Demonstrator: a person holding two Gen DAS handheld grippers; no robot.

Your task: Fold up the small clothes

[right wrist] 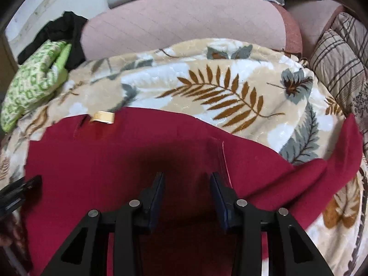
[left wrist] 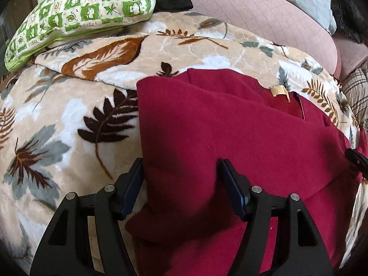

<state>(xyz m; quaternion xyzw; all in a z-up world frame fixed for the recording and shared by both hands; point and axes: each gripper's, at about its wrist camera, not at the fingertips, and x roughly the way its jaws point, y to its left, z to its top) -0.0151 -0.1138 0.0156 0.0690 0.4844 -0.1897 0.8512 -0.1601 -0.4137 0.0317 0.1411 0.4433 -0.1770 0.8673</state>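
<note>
Spread over everything: a leaf-print blanket, beige with brown and grey fronds, backed by a pink quilted cushion and flanked by a green checked pillow to the left and a plaid pillow to the right. Lay flat on that blanket, a dark red garment, its near side already doubled into a thick fold at the left edge, one sleeve trailing out to the right over the blanket. Judged mid-fold: one side apparently turned in, the sleeve side not yet. Next move judged to call for a pinch on the loose right portion and a carry across toward the middle, with the folded left edge kept pinned flat.

Hovered low over the folded left edge, the left gripper, jaws set wide with cloth bulging up between them, nothing pinched; left finger beside the garment's edge, right finger over the red cloth. Over the garment's middle near a vertical seam, the right gripper, jaws parted moderately, empty, red cloth directly beneath; contact with the fabric impossible to tell. Smallest: a tan neck label at the far hem, well apart from both.
</note>
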